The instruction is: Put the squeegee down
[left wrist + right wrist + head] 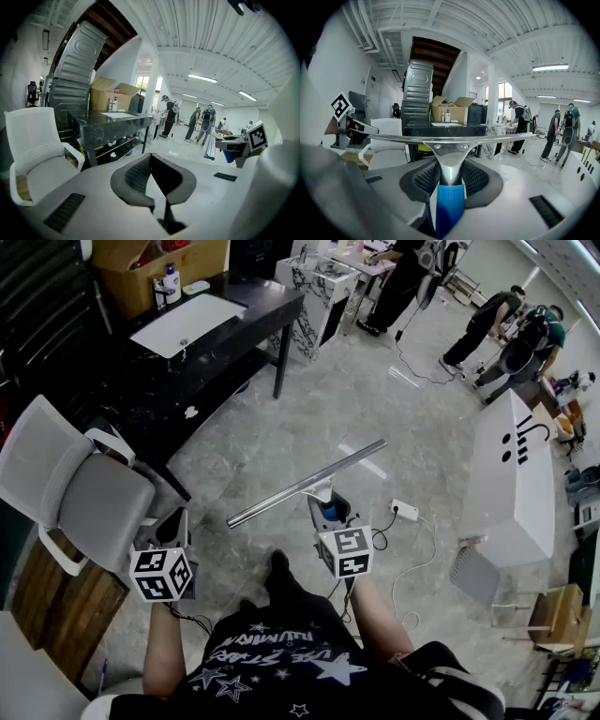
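The squeegee (309, 482) has a long metal blade, held level above the floor, and a blue handle (450, 206). My right gripper (328, 512) is shut on that handle. In the right gripper view both ribbed pads (423, 179) press on the neck where the blue grip starts, and the blade (487, 138) runs across the frame. My left gripper (175, 521) hovers to the left of the squeegee, next to a chair, and holds nothing. Its jaws look shut in the left gripper view (152, 176). There the blade's end (209, 149) and the right gripper (239, 150) show at the right.
A white chair (84, 493) stands close on the left, beside a black desk (202, 334) with a cardboard box (159, 263). A white cabinet (511, 474) stands on the right. A power strip with cable (405, 510) lies on the marble floor ahead. Several people (487, 324) work at the back.
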`<state>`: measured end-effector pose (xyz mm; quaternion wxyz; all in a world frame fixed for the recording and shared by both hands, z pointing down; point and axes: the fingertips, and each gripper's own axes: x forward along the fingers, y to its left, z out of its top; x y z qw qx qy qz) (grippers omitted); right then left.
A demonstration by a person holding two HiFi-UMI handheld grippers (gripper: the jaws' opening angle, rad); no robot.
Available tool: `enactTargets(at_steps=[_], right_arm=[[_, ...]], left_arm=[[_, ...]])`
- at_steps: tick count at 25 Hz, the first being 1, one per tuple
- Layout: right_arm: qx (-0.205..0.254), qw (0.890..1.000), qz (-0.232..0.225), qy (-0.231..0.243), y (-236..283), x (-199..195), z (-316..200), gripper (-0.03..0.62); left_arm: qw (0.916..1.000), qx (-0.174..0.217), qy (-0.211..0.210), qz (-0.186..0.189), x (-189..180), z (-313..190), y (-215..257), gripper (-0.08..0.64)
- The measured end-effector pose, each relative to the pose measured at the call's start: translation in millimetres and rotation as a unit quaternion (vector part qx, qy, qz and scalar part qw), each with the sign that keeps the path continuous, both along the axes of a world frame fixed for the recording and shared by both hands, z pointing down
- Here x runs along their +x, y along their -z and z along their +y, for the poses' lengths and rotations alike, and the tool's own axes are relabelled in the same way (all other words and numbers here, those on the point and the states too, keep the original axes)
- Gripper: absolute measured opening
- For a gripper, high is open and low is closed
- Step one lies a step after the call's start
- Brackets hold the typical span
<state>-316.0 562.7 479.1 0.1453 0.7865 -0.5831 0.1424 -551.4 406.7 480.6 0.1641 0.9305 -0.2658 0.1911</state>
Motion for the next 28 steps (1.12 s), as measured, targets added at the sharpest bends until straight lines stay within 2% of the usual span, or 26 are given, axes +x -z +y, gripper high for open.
enactTargets(at_steps=[6, 11, 17, 22, 28], right_arm=[[-0.002, 1.000, 0.001, -0.009, 2, -33, 19, 0.147], [-0.002, 1.000, 0.008, 0.004, 6, -51, 20, 0.147], [-0.005, 1.000, 0.001, 0.019, 3, -70, 8, 0.147], [0.004, 1.000, 0.004, 0.022, 9, -58, 4, 0.147], [0.006, 1.000, -0.012, 0.012, -8, -13, -28, 0.147]], left_arm=[[0.9998, 0.010, -0.015, 0.004, -25, 18, 6, 0.020], [0.9998, 0.011, -0.016, 0.008, -41, 28, 7, 0.020], [0.9997, -0.012, -0.015, 0.012, -56, 39, -8, 0.020], [0.9998, -0.003, -0.011, 0.014, -48, 27, -1, 0.020], [0.9999, 0.000, -0.010, 0.004, -14, -7, -2, 0.020]])
